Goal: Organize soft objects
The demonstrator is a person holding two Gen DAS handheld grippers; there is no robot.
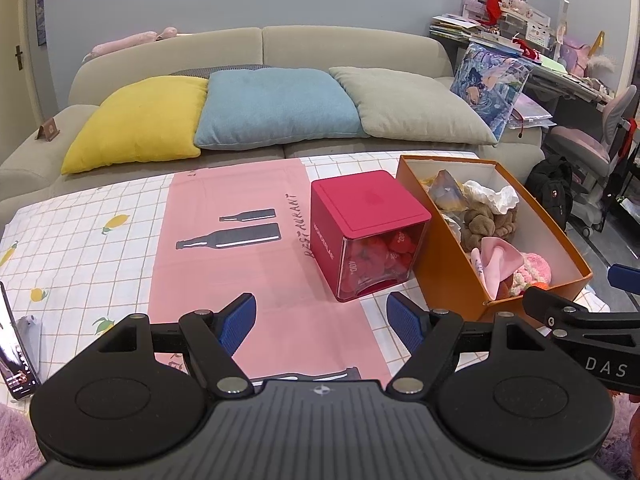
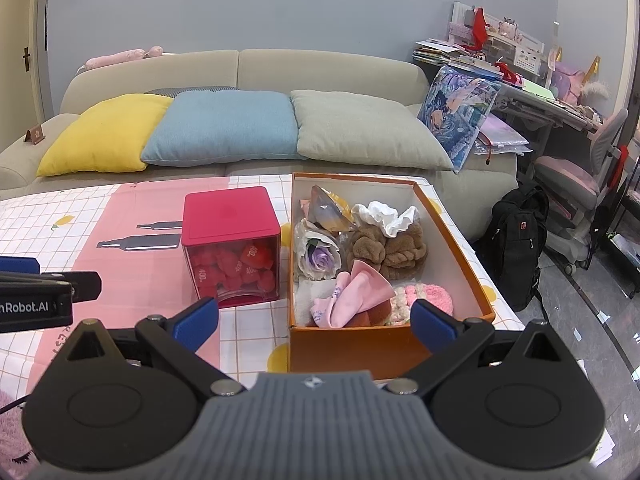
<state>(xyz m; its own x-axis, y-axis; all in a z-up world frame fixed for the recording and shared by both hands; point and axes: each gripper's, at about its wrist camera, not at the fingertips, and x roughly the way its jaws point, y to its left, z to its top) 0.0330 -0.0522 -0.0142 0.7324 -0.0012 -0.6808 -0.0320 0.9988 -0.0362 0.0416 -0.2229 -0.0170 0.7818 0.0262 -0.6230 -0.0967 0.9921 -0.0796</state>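
An orange box (image 2: 356,350) (image 1: 448,276) stands on the table's right side. It holds soft things: a brown scrunchie (image 2: 386,248), a white scrunchie (image 2: 386,214), a pink cloth (image 2: 356,294), a pink knitted piece (image 2: 430,294) and a purple fabric rose (image 2: 318,258). A red cube container (image 2: 230,220) (image 1: 366,210) with red soft pieces behind its clear wall stands left of the box. My right gripper (image 2: 314,320) is open and empty at the box's near wall. My left gripper (image 1: 322,322) is open and empty, near the cube.
The table has a pink and white checked cloth (image 1: 224,264). A phone (image 1: 12,352) lies at its left edge. A sofa (image 1: 256,50) with yellow, blue and grey cushions stands behind. A black backpack (image 2: 516,248) and a cluttered desk (image 2: 532,92) stand right.
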